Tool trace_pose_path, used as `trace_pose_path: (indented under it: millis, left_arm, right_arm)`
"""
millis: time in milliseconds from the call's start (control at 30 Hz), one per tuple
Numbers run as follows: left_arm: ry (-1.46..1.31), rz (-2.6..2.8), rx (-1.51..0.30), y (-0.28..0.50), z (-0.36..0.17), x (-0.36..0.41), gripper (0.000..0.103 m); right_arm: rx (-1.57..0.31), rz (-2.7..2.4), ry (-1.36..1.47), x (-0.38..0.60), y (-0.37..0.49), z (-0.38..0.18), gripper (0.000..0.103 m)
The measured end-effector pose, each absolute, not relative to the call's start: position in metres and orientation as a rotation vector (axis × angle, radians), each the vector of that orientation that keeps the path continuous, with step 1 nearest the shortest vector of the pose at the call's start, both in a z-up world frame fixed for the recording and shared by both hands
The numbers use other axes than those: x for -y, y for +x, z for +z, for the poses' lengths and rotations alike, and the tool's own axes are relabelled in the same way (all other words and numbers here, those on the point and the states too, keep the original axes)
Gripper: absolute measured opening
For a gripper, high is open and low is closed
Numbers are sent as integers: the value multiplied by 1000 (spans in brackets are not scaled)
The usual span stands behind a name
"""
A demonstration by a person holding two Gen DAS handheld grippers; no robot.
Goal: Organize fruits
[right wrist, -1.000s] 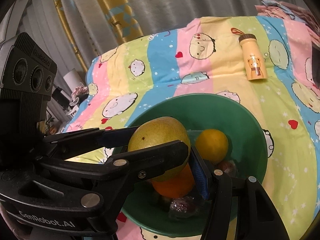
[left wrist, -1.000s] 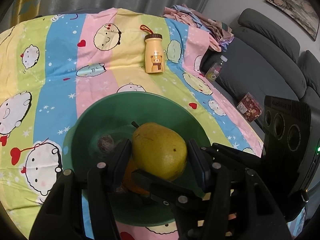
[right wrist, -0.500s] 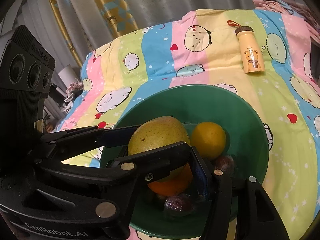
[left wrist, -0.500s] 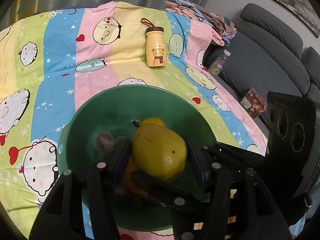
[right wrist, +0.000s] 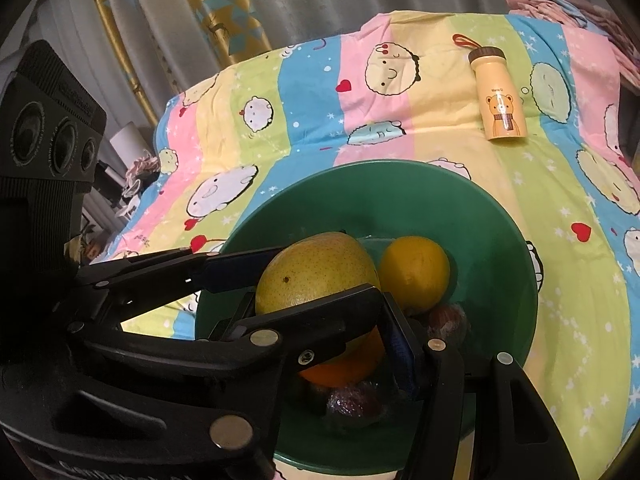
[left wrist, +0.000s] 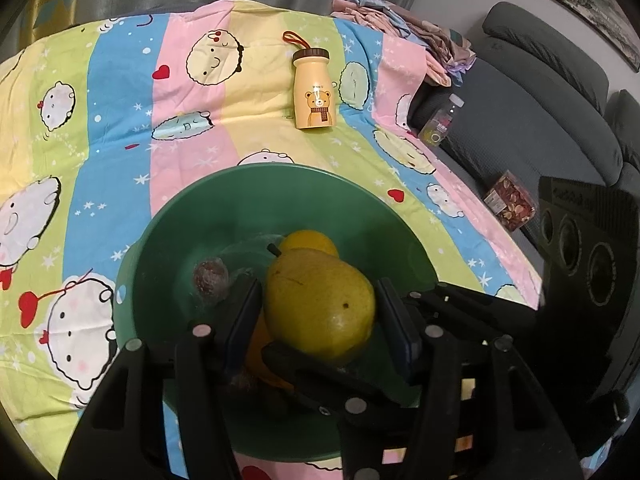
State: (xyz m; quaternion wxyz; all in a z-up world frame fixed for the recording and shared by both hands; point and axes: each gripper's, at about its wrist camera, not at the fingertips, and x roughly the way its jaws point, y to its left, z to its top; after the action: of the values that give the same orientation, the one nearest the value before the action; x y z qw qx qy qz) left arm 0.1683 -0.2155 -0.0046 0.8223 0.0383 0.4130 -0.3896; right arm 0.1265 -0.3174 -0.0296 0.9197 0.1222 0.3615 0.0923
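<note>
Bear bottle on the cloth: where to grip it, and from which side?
Take the bear bottle by its straight lower body, below the shoulder, jaws level, coming from the near side over the green bowl. It seems to stand upright with nothing touching it, so both flanks are free. The brown cap is narrower and rounded, probably a poorer hold.

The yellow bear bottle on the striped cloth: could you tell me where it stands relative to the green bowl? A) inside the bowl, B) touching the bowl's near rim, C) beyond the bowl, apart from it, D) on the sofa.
C: the yellow bear bottle stands upright on the striped cloth beyond the far rim of the green bowl, with bare cloth between them.
</note>
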Motion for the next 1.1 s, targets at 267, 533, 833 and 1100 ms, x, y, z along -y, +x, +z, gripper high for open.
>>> trace_pose_path:
  millis: [267,533,833,1100]
  left_arm:
    - [98,-751,-792,159,19,200,92]
    - [80,-657,-706,145,51,174,103]
    - [58,-501,-699,135,64,143,103]
    - [32,-423,-709,126,70,123,103]
  right_arm:
    - [-731,106,186,314,111,-13,65]
    - [-667,18,112,310,86,17,87]
    - [-654,-49,105,314,71,28,93]
    - [-647,-61,142,316,52,35,93]
